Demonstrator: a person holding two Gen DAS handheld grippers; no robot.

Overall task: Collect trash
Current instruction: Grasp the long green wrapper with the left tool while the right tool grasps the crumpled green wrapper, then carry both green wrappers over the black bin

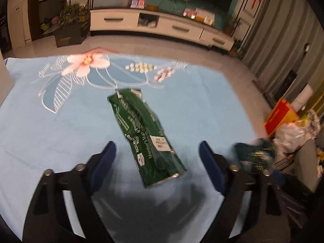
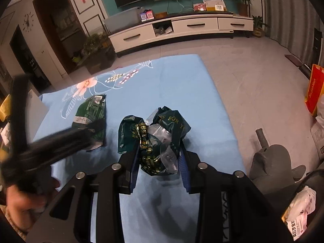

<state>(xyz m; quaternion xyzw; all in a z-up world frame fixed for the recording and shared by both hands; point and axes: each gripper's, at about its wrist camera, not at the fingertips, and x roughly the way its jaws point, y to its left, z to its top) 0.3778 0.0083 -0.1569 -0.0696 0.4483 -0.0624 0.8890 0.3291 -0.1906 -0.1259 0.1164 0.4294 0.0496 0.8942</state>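
The left tool (image 1: 157, 158) hangs wide above the blue flowered surface (image 1: 202, 101), its padded fingers (image 1: 105, 162) either side of a flat green wrapper (image 1: 141, 133) without touching it. Just to the right, the right tool (image 2: 160, 170) stands narrow, pads pressing a crumpled dark green bag (image 2: 154, 137) with clear plastic (image 2: 162, 135) bunched inside it.

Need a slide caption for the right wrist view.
Right gripper closed on crumpled dark green bag on the blue cloth.
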